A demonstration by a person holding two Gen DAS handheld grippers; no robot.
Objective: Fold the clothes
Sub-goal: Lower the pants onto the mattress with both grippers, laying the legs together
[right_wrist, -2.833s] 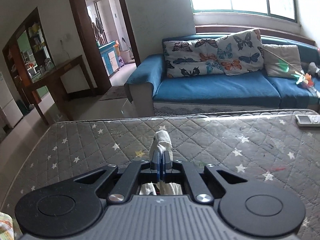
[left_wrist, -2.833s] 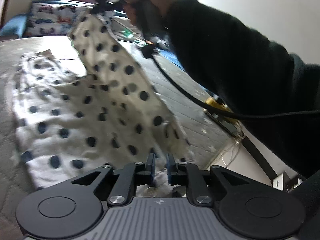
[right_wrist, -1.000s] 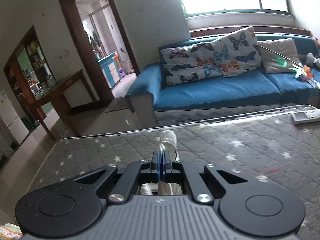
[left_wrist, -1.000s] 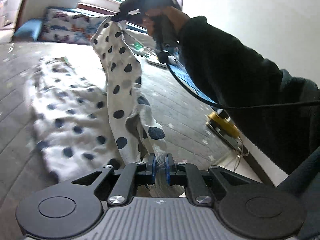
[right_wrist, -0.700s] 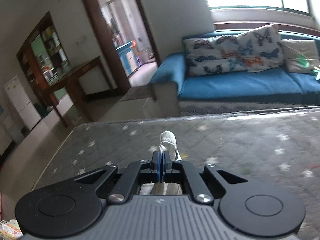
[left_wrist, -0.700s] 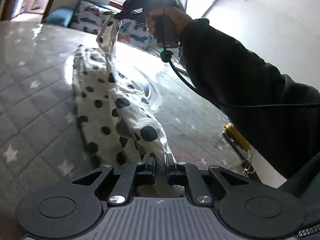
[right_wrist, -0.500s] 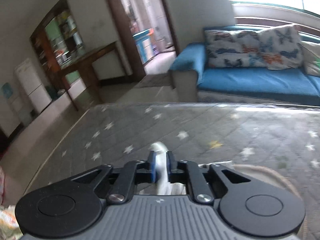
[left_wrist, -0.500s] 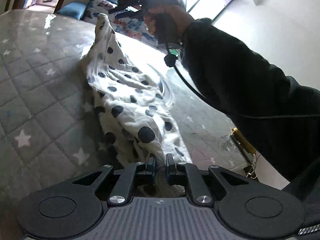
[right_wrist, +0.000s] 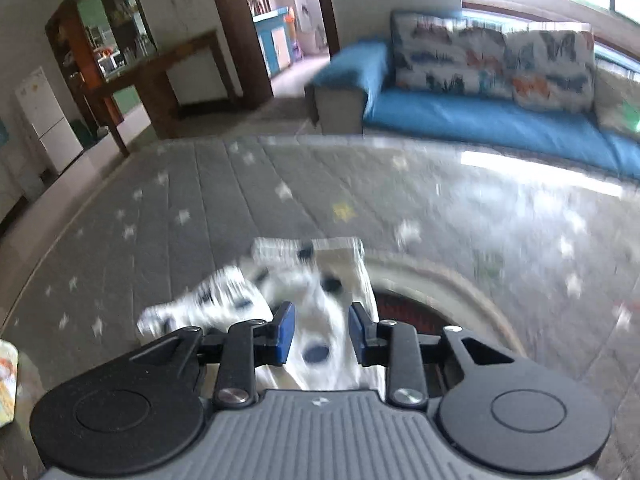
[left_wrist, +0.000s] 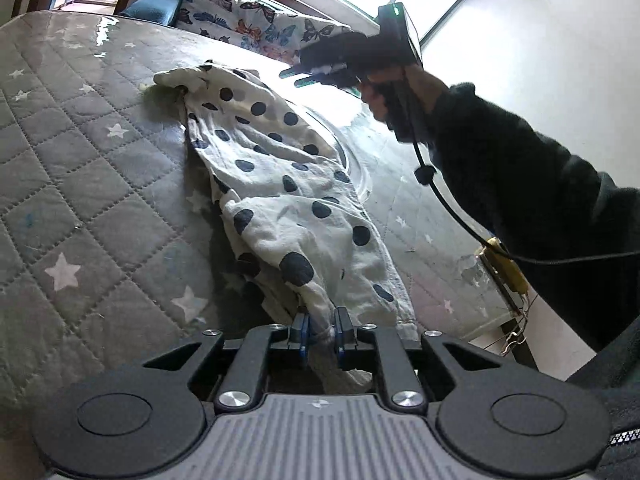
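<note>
A white garment with dark polka dots (left_wrist: 280, 184) lies in a long crumpled strip on the grey star-quilted mattress (left_wrist: 80, 184). My left gripper (left_wrist: 320, 334) is shut on the garment's near end, low over the mattress. The far end rests loose on the quilt. In the left wrist view my right gripper (left_wrist: 293, 78) hovers above and to the right of that far end, held by a hand, open and holding nothing. The blurred right wrist view shows the right gripper (right_wrist: 321, 332) open, with the polka-dot garment (right_wrist: 320, 304) lying below its spread blue pads (right_wrist: 285, 334).
A person's dark sleeve (left_wrist: 520, 184) and a black cable (left_wrist: 452, 208) cross the right side. A yellow object (left_wrist: 504, 268) sits at the mattress's right edge. Beyond the mattress stand a blue sofa (right_wrist: 480, 120) with butterfly cushions (right_wrist: 492, 60), a wooden table (right_wrist: 160, 68) and a doorway.
My right gripper came down with the garment's far end, opened and let it go onto the mattress. The garment went from hanging to lying flat. My left gripper kept its hold.
</note>
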